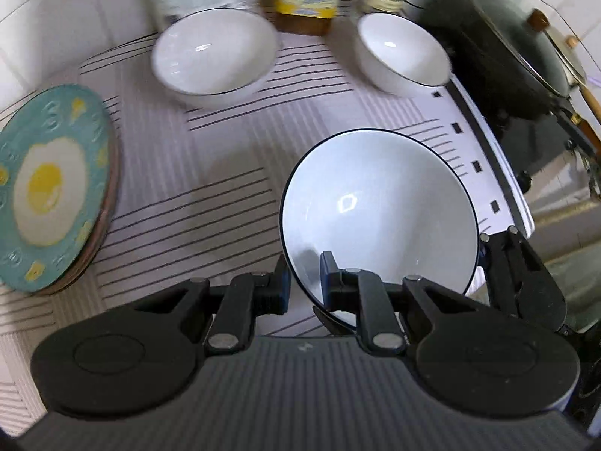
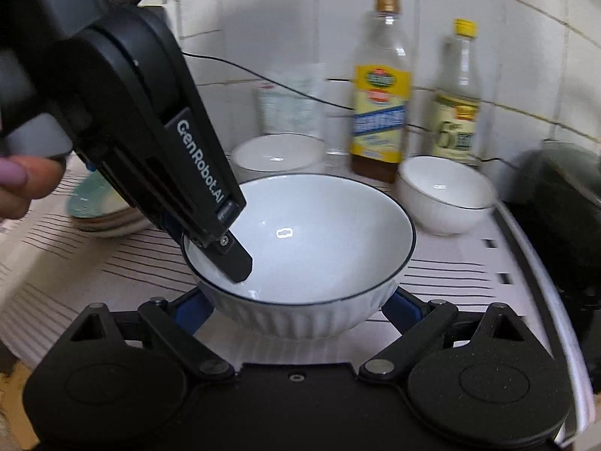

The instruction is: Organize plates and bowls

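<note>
Striped surface (image 1: 180, 195) below, the left tool (image 1: 305, 282) pinches the big bowl (image 1: 379, 203) by its rim while the right tool (image 2: 296, 312), spread wide, cradles its sides, sharing the weight.

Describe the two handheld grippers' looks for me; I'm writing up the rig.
Both are matte black. The left gripper has round black discs at its base, linkage arms with silver pivot pins, dark blue pads and a ribbed grey body. From the right wrist view its side reads "GenRobot.AI" in white. The right gripper has the same discs, silver-pinned links and blue pads. No cables or sleeves show.
</note>
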A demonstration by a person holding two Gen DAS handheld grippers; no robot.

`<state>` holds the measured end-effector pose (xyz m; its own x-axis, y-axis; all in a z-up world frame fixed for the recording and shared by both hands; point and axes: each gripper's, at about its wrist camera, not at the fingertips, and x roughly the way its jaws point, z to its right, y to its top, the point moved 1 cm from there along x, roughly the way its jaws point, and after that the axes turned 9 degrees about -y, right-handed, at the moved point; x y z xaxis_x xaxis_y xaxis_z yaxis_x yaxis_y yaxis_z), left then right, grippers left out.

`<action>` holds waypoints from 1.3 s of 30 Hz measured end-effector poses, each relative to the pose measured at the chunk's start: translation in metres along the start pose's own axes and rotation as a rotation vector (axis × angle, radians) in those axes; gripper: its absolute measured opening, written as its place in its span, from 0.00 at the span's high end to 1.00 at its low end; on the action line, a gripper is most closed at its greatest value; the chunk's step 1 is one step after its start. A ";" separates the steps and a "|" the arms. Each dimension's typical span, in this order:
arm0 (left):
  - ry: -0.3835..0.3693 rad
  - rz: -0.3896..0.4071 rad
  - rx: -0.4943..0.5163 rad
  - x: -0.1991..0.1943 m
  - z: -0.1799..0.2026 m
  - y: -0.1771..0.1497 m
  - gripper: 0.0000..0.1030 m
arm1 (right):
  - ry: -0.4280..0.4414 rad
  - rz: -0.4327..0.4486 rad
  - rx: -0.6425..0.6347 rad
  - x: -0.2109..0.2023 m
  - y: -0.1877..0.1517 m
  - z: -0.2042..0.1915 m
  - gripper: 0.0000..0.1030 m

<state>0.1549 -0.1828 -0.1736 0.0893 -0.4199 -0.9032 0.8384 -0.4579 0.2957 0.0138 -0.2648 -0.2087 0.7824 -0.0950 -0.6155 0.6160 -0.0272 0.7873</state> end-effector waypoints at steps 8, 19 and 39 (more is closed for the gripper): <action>0.075 0.023 -0.060 -0.001 -0.029 -0.012 0.86 | 0.094 0.016 -0.077 0.017 0.004 -0.023 0.05; 0.127 0.040 -0.123 0.012 -0.060 -0.015 0.84 | 0.167 0.003 -0.125 0.052 0.005 -0.046 0.06; 0.060 -0.032 -0.157 -0.006 -0.076 -0.010 0.83 | 0.132 -0.167 -0.077 0.041 0.013 -0.050 0.05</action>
<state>0.1867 -0.1160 -0.1953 0.0895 -0.3570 -0.9298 0.9144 -0.3405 0.2188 0.0591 -0.2198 -0.2255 0.6707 0.0359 -0.7408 0.7395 0.0446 0.6717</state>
